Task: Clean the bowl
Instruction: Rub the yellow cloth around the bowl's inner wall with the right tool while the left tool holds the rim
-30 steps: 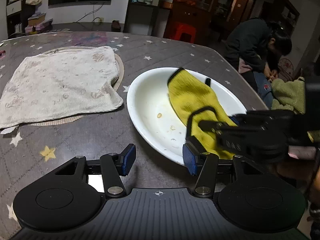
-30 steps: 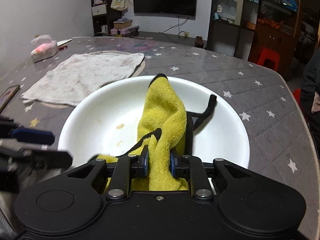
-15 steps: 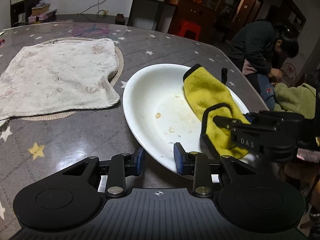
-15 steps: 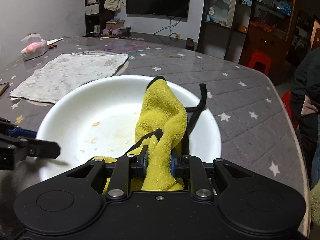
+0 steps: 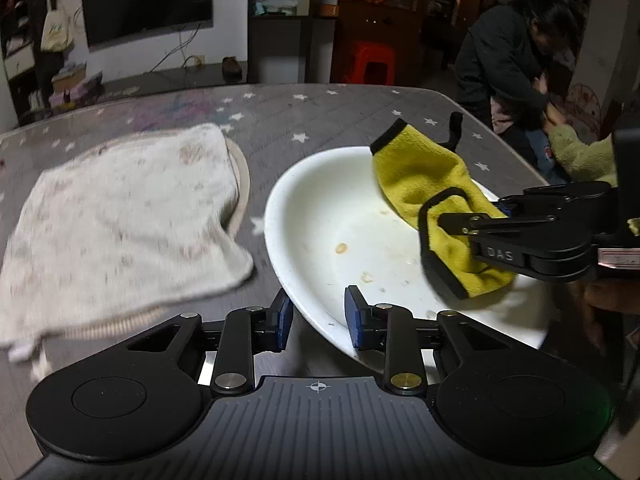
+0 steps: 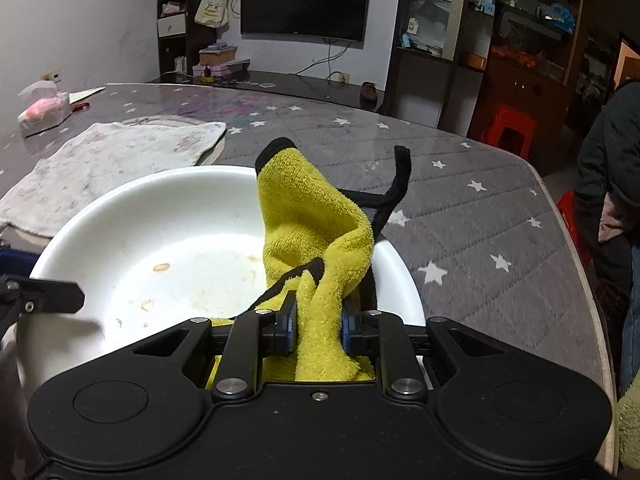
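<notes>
A white bowl (image 5: 320, 216) with brown food stains sits tilted on the grey starred table; it also shows in the right wrist view (image 6: 168, 216). My left gripper (image 5: 315, 318) is shut on the bowl's near rim, one blue pad outside and one inside. My right gripper (image 6: 316, 320) is shut on a yellow cloth with black edging (image 6: 312, 224), which lies against the bowl's right inner wall. In the left wrist view the cloth (image 5: 424, 184) drapes over the bowl's far right side, with the right gripper (image 5: 472, 224) coming in from the right.
A stained white towel (image 5: 120, 216) on a round mat lies left of the bowl. A tissue pack (image 6: 42, 110) sits at the table's far left. A person (image 5: 512, 60) crouches beyond the table's right edge. A red stool (image 6: 508, 124) stands behind.
The left gripper has closed on the bowl's near rim and the bowl has tipped up. The right gripper has dragged the yellow cloth toward the bowl's right side.
</notes>
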Available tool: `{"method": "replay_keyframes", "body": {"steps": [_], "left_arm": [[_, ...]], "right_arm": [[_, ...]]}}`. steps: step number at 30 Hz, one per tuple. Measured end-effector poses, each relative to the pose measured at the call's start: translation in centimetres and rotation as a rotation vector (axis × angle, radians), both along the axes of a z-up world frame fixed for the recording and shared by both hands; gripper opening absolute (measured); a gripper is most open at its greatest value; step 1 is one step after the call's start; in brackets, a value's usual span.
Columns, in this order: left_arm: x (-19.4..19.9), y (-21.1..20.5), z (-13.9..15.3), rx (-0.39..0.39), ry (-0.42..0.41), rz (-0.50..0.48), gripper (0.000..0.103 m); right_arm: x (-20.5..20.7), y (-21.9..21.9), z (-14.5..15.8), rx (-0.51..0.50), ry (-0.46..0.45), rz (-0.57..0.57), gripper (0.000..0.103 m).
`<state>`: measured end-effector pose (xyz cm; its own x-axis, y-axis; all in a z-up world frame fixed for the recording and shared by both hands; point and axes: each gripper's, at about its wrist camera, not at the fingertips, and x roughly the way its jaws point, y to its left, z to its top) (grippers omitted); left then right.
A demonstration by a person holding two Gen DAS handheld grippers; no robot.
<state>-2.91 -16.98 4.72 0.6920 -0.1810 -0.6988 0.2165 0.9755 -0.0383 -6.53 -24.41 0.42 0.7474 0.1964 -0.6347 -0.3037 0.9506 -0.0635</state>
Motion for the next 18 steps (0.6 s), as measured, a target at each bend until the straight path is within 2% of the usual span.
{"method": "replay_keyframes", "body": {"steps": [6, 13, 18], "left_arm": [[2.6, 0.5, -0.4, 0.042, 0.006, -0.03, 0.026], [3.7, 0.8, -1.0, 0.035, 0.016, -0.037, 0.026], [3.8, 0.9, -1.1, 0.021, 0.016, -0.031, 0.026]], "right_arm": [[2.1, 0.9, 0.1, -0.005, 0.016, 0.008, 0.021], [3.8, 2.9, 0.2, -0.011, 0.032, 0.056, 0.021], [3.3, 4.4, 0.3, -0.013, 0.034, 0.096, 0.021]]}}
